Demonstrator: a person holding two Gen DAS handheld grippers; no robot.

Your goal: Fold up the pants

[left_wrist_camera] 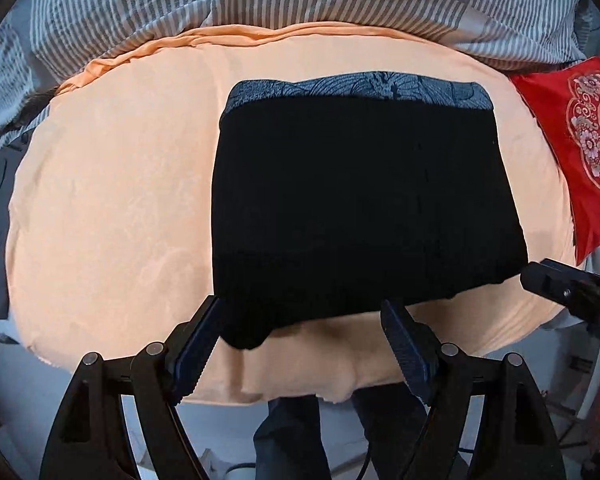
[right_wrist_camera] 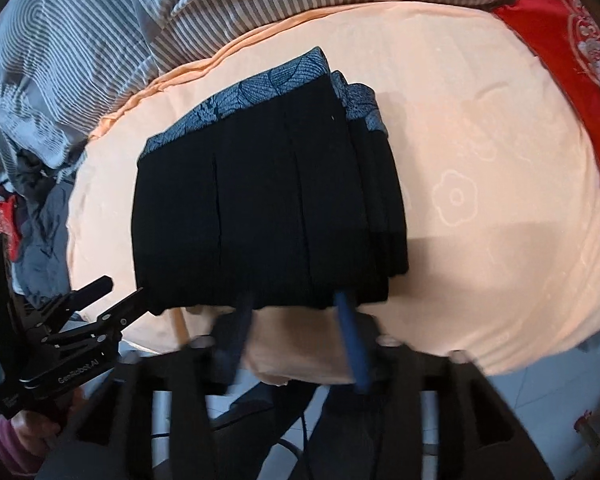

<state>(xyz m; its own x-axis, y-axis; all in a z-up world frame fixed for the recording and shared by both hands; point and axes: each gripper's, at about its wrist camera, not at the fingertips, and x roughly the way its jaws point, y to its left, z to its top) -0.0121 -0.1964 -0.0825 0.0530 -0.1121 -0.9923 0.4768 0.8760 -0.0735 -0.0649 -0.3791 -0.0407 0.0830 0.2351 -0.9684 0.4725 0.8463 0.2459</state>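
Above folded pants (left_wrist_camera: 364, 200), both hand-held grippers (left_wrist_camera: 304, 344) (right_wrist_camera: 296, 336) agape.

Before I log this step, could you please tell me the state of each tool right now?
Left tool: open, holding nothing.
Right tool: open, holding nothing; folded black pants lie free.

Peach-sheeted bed (left_wrist_camera: 100, 200), striped duvet (left_wrist_camera: 140, 0), red pillow (left_wrist_camera: 572, 136).

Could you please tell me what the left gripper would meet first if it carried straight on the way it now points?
Probably the near edge of the folded black pants: the left gripper, jaws open and empty, points down at it, with the peach sheet just beside. Depth is uncertain.
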